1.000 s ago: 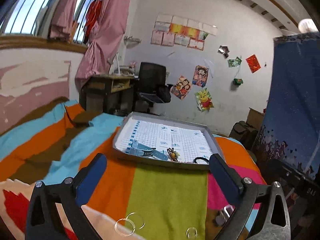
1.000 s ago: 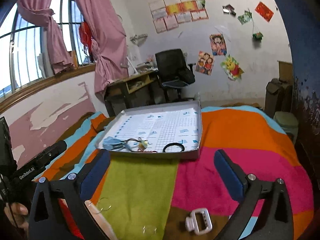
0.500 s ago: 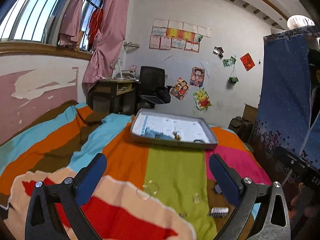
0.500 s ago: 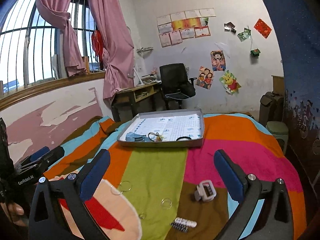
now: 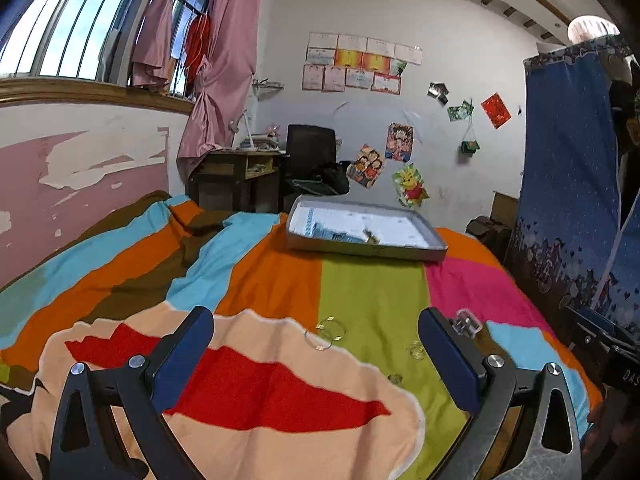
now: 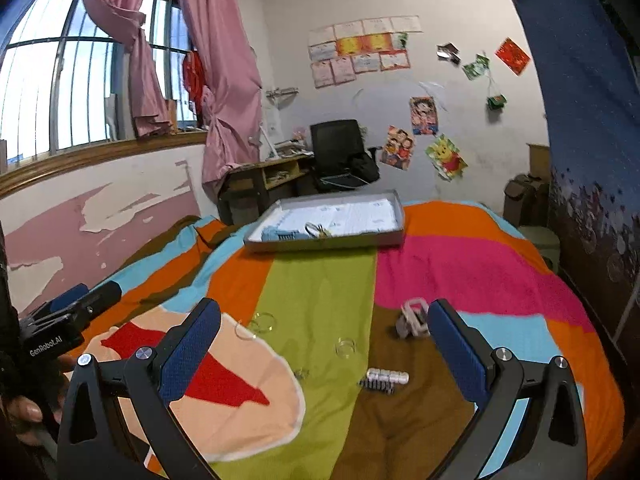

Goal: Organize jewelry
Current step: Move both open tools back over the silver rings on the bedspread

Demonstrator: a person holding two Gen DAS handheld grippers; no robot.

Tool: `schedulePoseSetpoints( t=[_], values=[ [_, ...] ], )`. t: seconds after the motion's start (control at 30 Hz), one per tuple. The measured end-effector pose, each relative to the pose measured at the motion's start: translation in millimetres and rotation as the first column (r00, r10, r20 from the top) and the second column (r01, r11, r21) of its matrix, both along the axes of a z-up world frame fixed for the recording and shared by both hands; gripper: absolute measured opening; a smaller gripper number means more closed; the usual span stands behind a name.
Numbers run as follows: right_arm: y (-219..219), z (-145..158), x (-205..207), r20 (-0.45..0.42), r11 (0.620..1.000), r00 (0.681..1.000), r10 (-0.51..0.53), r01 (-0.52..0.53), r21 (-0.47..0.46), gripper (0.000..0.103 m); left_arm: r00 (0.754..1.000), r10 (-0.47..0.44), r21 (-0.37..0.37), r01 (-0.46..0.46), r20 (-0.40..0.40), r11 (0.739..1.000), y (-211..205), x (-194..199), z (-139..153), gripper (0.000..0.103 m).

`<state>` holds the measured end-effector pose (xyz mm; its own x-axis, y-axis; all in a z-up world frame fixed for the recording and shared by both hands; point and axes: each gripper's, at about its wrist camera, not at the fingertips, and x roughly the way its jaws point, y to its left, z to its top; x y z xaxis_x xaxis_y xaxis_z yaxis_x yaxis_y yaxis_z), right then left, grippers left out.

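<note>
Your tray sits far up the striped bedspread, some jewelry already inside. Both grippers — left gripper, right gripper — gape wide, empty. Clear rings nearly vanish against the fabric — a pinch could snag cloth. The bead bracelet lies blurred.

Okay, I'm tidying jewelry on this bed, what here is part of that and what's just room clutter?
Part of the job: gray tray, clear rings, beaded bracelet, white clip.

Just lying about: desk, office chair, wall posters, pink curtains.
</note>
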<state>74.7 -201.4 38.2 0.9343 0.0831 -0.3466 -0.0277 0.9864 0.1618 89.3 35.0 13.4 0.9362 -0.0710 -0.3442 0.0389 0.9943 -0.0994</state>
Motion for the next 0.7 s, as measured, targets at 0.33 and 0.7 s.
schedulePoseSetpoints(
  t=[0.33, 0.7],
  values=[
    [5, -46, 21, -0.136, 1.0, 0.991, -0.009, 0.011, 0.016, 0.102, 0.991, 0.002, 0.036, 0.002, -0.133, 0.999, 6, 26, -30, 0.103],
    [22, -72, 56, -0.223, 1.0, 0.975, 0.019, -0.021, -0.005, 0.102, 0.982, -0.005, 0.018, 0.008, -0.186, 1.0, 9, 61, -43, 0.103]
  ],
)
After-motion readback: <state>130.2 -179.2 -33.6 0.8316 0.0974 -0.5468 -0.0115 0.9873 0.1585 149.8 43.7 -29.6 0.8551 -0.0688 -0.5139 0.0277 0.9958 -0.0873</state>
